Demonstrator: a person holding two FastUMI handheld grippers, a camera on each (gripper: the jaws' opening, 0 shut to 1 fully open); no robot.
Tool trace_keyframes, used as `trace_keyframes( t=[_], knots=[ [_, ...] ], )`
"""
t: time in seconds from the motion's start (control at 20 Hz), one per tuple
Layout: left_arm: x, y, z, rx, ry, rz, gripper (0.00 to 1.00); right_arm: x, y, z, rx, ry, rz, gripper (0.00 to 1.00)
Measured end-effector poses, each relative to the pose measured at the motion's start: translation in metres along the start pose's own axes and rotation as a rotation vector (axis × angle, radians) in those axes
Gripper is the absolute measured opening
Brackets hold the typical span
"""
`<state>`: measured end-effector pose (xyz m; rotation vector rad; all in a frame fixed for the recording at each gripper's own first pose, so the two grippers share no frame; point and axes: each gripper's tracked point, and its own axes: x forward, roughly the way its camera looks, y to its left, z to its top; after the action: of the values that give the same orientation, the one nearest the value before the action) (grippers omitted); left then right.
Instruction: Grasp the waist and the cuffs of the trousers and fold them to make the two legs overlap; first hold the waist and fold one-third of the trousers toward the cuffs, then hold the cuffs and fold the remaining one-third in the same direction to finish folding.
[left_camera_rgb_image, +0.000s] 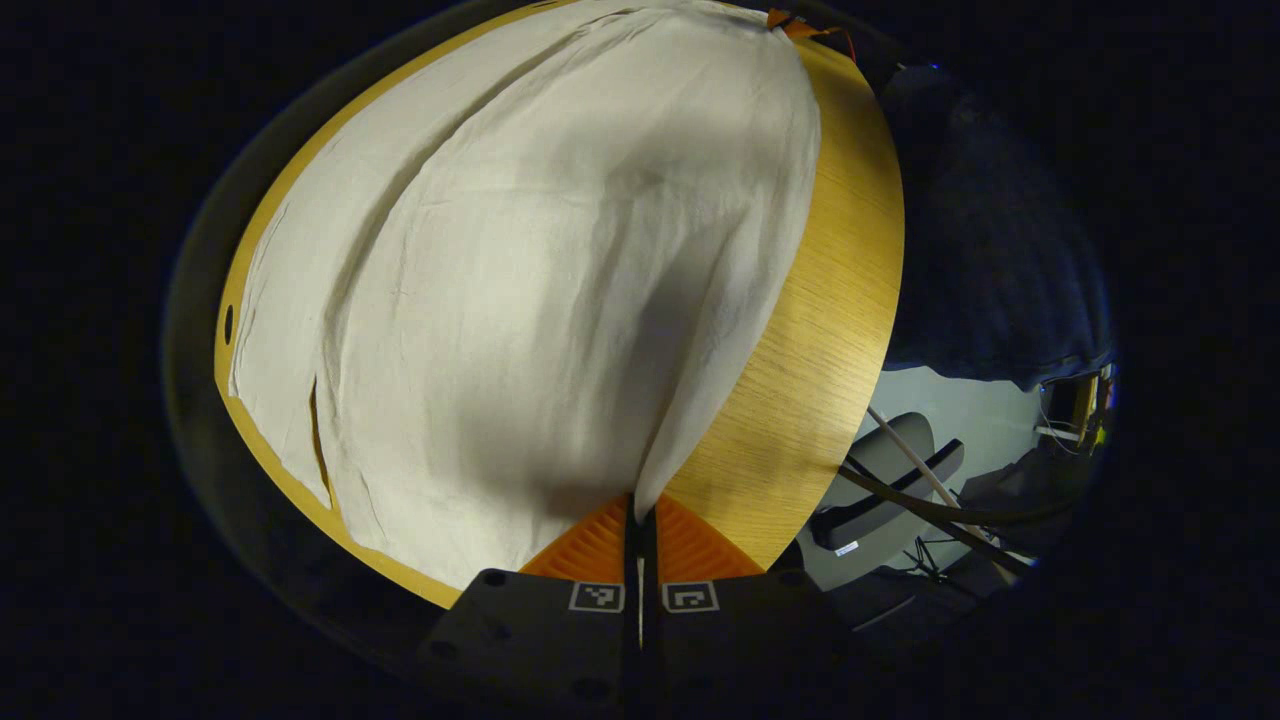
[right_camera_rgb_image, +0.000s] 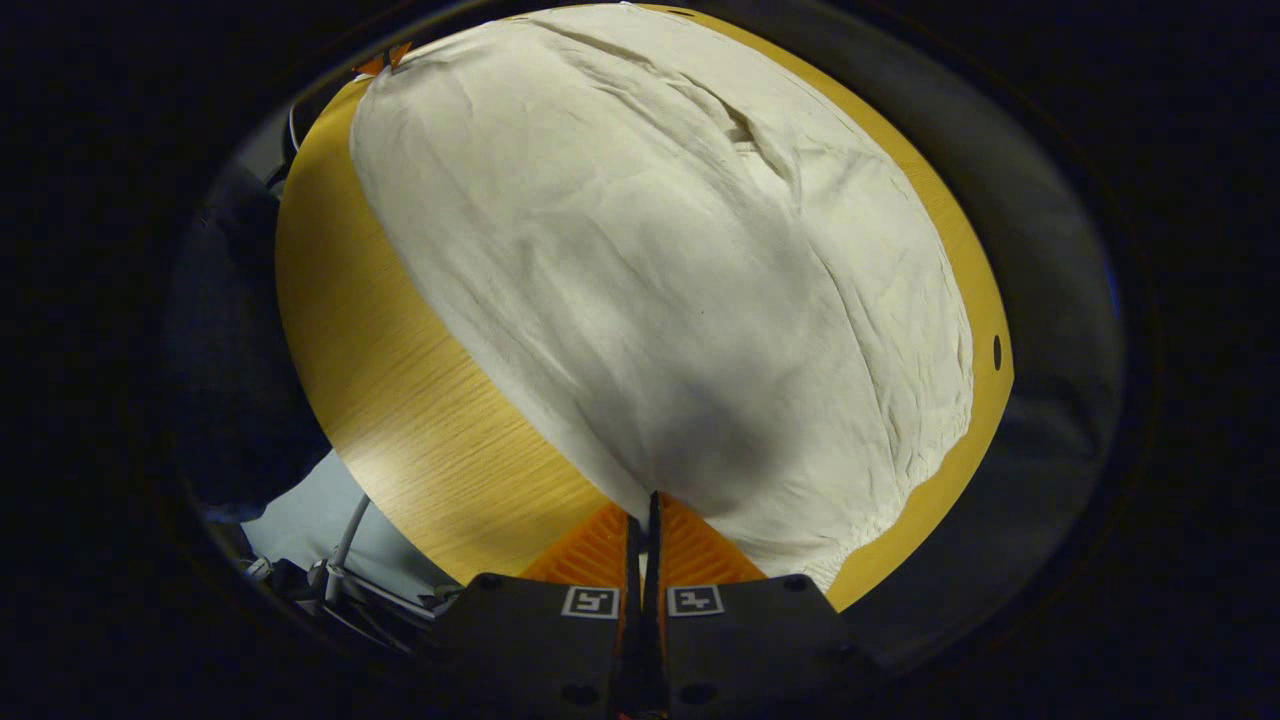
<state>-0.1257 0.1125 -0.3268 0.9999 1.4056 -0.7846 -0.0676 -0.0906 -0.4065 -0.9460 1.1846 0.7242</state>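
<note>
The trousers (left_camera_rgb_image: 520, 300) were gripped at one edge by the closed left claw (left_camera_rgb_image: 640, 520) and right claw (right_camera_rgb_image: 645, 520) above the counter (left_camera_rgb_image: 820, 330); the leg-overlapping fold was judged underway, both thirds remaining.

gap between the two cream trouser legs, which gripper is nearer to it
Left. The left gripper grips the cream cloth trousers' edge near that gap; the right gripper grips the opposite, gathered edge.
</note>
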Motion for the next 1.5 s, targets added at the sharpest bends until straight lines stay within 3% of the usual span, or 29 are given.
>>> trace_keyframes(
  t=[0.25,0.55,0.75,1.0,1.3,1.35,1.4,1.5],
  knots=[
    [0.0,0.0,0.0,-0.086,-0.005,0.048,0.0,-0.002,-0.002,-0.001,0.09,-0.022,-0.068,0.04],
    [-0.039,0.034,0.013,-0.314,-0.025,0.215,0.0,-0.029,-0.026,0.016,0.337,-0.14,-0.18,0.04],
    [-0.092,0.119,0.054,-0.455,-0.07,0.427,0.0,-0.06,-0.074,0.053,0.524,-0.251,-0.247,0.03],
    [-0.139,0.218,0.124,-0.534,-0.141,0.618,0.0,-0.093,-0.148,0.098,0.625,-0.378,-0.377,0.01],
    [-0.146,0.329,0.217,-0.623,-0.192,0.726,0.0,-0.118,-0.245,0.157,0.809,-0.569,-0.433,0.03],
    [-0.161,0.311,0.145,-0.648,-0.205,0.738,0.0,-0.114,-0.261,0.166,0.818,-0.581,-0.439,0.03],
    [-0.148,0.339,0.202,-0.672,-0.216,0.751,0.0,-0.106,-0.273,0.175,0.821,-0.588,-0.445,0.03],
    [-0.135,0.376,0.231,-0.713,-0.238,0.776,0.0,-0.083,-0.295,0.194,0.822,-0.581,-0.438,0.03]
  ],
)
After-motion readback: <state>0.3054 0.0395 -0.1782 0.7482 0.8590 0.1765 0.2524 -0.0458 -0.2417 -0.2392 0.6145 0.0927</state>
